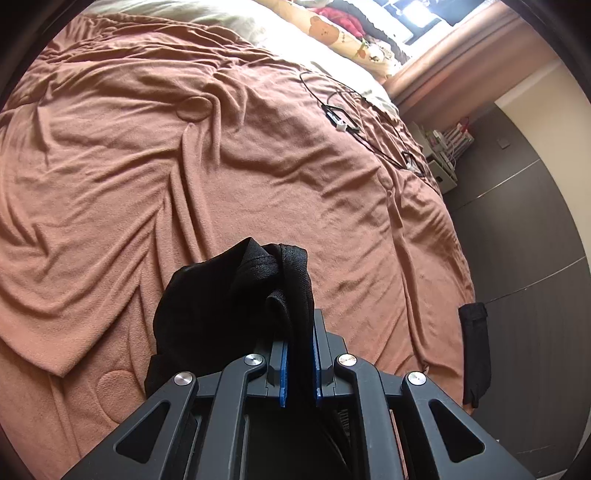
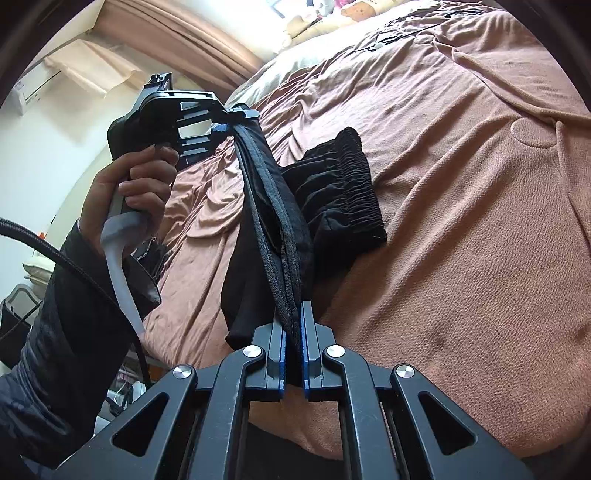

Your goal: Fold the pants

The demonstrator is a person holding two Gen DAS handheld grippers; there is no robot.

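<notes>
Bed: rumpled terracotta blanket [image 1: 184,177] covers the mattress, with pale sheets and a bear-print pillow [image 1: 332,29] at the far end.
Left hand [image 2: 136,192]: bare fingers wrap the white handle, seen from the right wrist view.
Left gripper [image 1: 299,350]: blue pads clamped on a bunched black hem of the pants [image 2: 280,221], fabric spilling forward and to the left.
Pants: black, held up off the blanket between both grippers; the gathered elastic waistband [image 2: 343,188] rests on the blanket beyond them.
Right gripper [image 2: 293,343]: pads pinched tight on the stitched edge.
Cables [image 1: 343,114]: black, lying on the blanket's far right.
Floor [image 1: 524,258]: dark boards beside the bed.
</notes>
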